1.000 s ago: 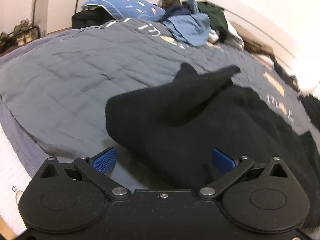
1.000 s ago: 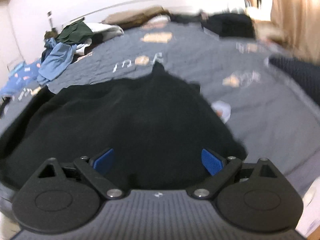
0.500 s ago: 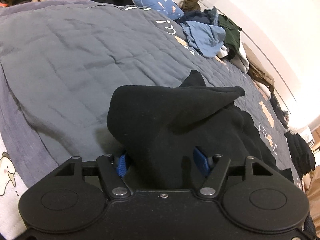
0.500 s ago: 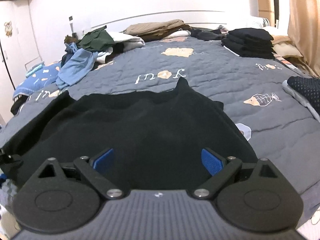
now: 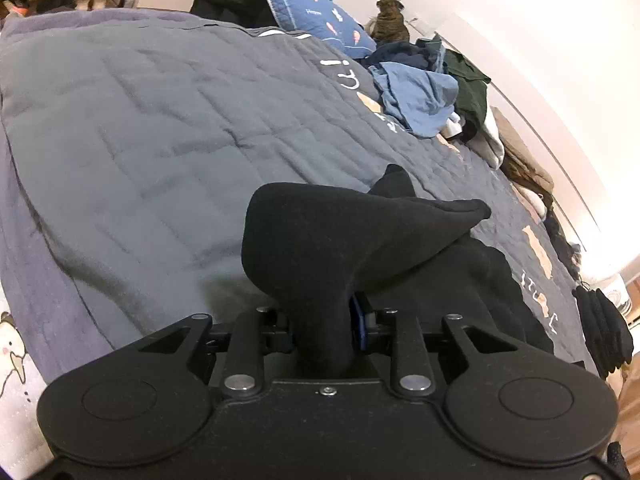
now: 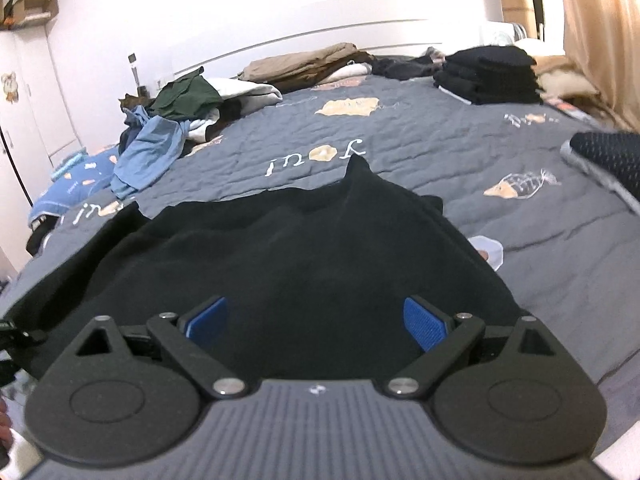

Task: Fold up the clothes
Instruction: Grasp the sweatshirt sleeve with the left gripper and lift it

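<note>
A black garment (image 6: 280,248) lies spread on the grey quilted bed (image 6: 420,148). In the left wrist view one corner of the black garment (image 5: 328,240) rises in a bunched fold from between the jaws of my left gripper (image 5: 324,328). Those jaws are closing, and the blue pads (image 5: 359,320) pinch the cloth. My right gripper (image 6: 316,318) stands open at the garment's near hem, with the cloth lying flat between its blue pads (image 6: 424,322) and untouched by them.
A heap of unfolded clothes (image 6: 160,140) lies at the bed's far left, with a cat (image 5: 390,20) sitting beyond it. A stack of folded black clothes (image 6: 488,74) stands far right, and a dark dotted item (image 6: 608,156) lies at the right edge. A blue pillow (image 5: 316,12) is at the back.
The left gripper's jaws have come together from wide open onto the garment's corner, and the view has rolled. The right gripper stays open in place.
</note>
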The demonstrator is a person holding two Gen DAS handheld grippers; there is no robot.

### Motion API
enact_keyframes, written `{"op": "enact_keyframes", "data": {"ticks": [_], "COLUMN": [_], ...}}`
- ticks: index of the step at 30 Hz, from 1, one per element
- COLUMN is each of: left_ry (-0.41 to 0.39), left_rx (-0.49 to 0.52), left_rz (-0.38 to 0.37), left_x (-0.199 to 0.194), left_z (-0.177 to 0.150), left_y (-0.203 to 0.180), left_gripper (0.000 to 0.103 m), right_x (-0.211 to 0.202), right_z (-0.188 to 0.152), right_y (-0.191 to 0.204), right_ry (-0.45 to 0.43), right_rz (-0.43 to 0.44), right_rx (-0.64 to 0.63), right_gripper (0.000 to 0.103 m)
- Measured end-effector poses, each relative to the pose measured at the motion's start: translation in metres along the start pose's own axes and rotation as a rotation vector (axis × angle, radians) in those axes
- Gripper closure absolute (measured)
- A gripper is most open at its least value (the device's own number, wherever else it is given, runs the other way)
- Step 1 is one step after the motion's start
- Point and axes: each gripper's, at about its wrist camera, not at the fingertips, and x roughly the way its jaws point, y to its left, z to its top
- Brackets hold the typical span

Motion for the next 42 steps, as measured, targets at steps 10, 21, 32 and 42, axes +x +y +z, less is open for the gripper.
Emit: {"op": "enact_keyframes", "data": {"ticks": [10,21,32,42], "left_ry": [-0.006,-0.141,-0.132,0.028], "left_rx": [0.051,0.185,0.38,0.76], "left_rz": [0.039,-0.162,-0.441,-0.628], "left_x": [0.0,-0.031,-0.037,-0.036], "left_z": [-0.002,-0.01,-0.051,-0.152], "left_y": [-0.007,-0.049,-0.128,-0.218], "left_gripper": [0.072,0.085,0.085,0.086], "right_x": [-0.004,-0.008,-0.022,-0.03], "right_z": [0.003,0.006,0.01,0.009], "right_y": [0.0,-0.013,-0.063,-0.108], "right_ry": [-0.012,-0.014,-0.038,-0.046], "right_rz": [-0.073,-0.091,-0.171,-0.164], "right_rx": [-0.027,-0.021,0.125,0.233], "right_gripper": [0.008,0.008,0.008,0.008]}}
